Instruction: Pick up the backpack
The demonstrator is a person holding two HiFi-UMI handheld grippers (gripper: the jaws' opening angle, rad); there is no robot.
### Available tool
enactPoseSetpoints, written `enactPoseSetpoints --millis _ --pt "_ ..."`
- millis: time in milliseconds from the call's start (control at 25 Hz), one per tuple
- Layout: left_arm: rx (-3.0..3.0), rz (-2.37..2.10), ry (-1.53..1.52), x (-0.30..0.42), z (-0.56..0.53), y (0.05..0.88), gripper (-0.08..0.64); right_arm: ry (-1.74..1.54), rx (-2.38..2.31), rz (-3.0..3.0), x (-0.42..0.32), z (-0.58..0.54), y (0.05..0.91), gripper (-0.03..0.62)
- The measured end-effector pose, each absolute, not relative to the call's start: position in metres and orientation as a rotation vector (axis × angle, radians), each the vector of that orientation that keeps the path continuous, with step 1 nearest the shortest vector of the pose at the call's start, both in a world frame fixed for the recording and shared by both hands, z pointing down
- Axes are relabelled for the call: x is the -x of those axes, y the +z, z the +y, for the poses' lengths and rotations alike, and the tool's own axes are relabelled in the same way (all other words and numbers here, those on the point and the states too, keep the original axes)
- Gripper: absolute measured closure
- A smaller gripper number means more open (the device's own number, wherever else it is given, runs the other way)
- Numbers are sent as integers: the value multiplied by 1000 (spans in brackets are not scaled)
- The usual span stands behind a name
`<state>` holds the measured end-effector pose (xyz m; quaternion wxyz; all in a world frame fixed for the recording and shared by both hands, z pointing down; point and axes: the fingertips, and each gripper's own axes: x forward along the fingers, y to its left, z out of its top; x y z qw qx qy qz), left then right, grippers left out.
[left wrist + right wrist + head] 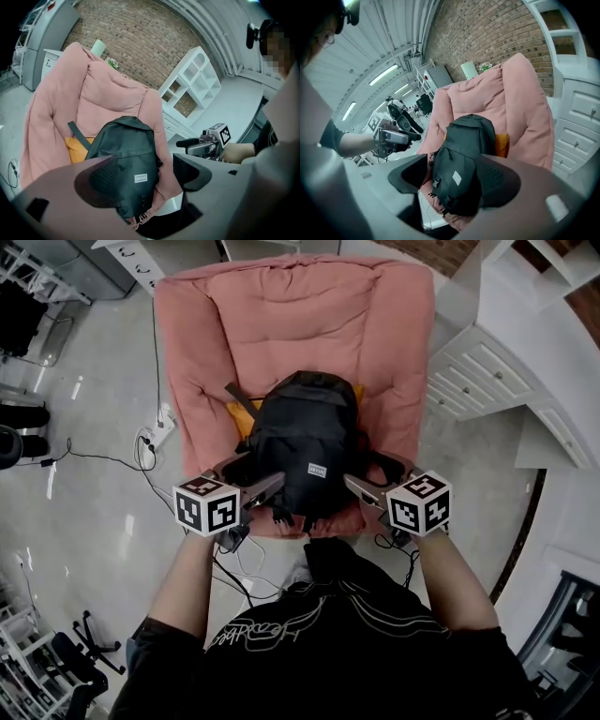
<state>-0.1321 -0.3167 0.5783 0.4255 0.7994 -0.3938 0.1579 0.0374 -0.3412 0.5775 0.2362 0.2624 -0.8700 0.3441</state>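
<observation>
1 cyl. [98,47] beyond backpack [125,161]: gripper views

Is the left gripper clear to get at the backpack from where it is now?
Probably yes. The left gripper has its jaws open and points at the lower side of the backpack, which sits on the chair. Nothing lies between them.

Matt black cloth backpack [305,446] on soft pink quilted fabric armchair [281,324].
</observation>
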Motion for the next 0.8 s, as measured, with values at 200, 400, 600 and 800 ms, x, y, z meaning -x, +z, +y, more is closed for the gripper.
enactPoseSetpoints --millis 200,400,600,800 --pt "-1962 -1029 517 145 -340 620 199 981 -751 -2277 -41 -367 627 270" --pt "-1882 -1136 575 169 -373 657 192 938 -741 -2210 -41 -394 667 270" --pt "-1848 -1148 617 178 -386 692 192 946 -710 -2190 -34 -407 693 270" --pt "-1926 -1132 732 179 -402 715 192 979 -697 -2205 -30 -415 708 270"
